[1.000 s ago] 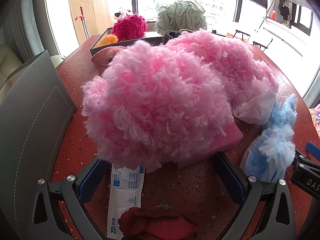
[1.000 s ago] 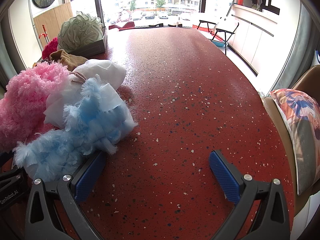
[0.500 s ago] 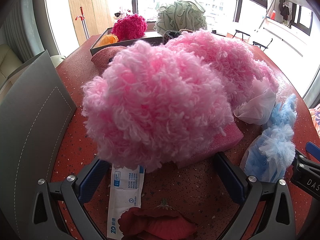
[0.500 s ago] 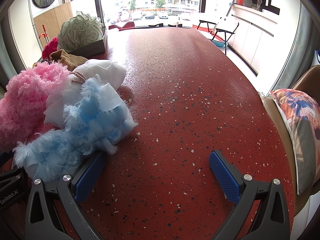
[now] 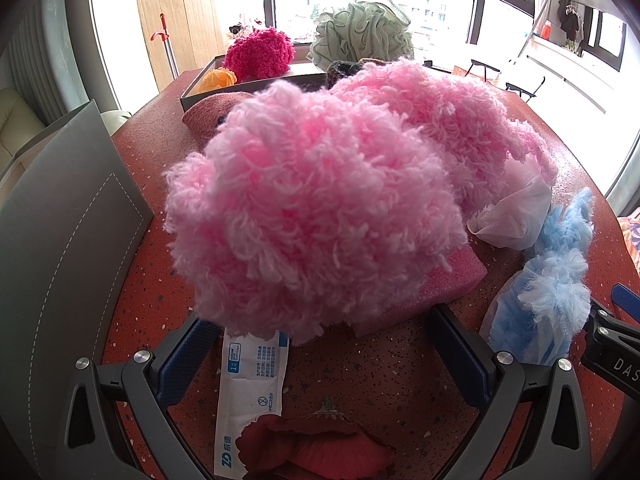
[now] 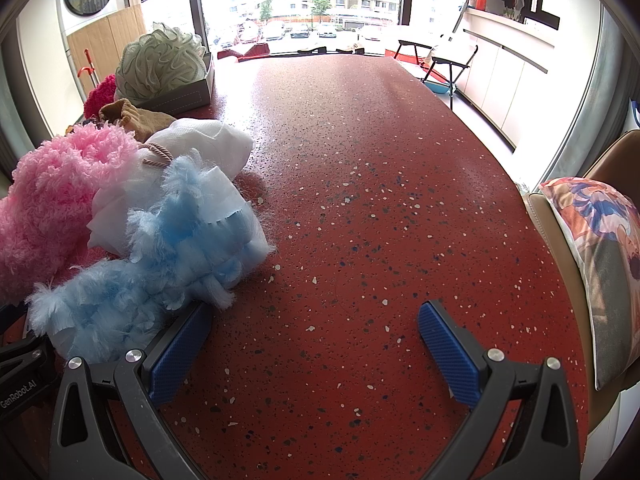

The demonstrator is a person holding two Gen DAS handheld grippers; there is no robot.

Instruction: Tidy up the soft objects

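A big fluffy pink yarn bundle lies on a pink foam pad right in front of my left gripper, which is open and empty, its fingers just short of the bundle. A light blue fluffy duster lies beside a white fabric bag; both also show in the left wrist view, the duster at the right. My right gripper is open and empty over bare table, its left finger next to the blue duster.
A grey box at the back holds a magenta pompom, an orange flower and a green bath pouf. A grey lid stands at left. A white packet and red rose lie near the left gripper. A cushioned chair is at right.
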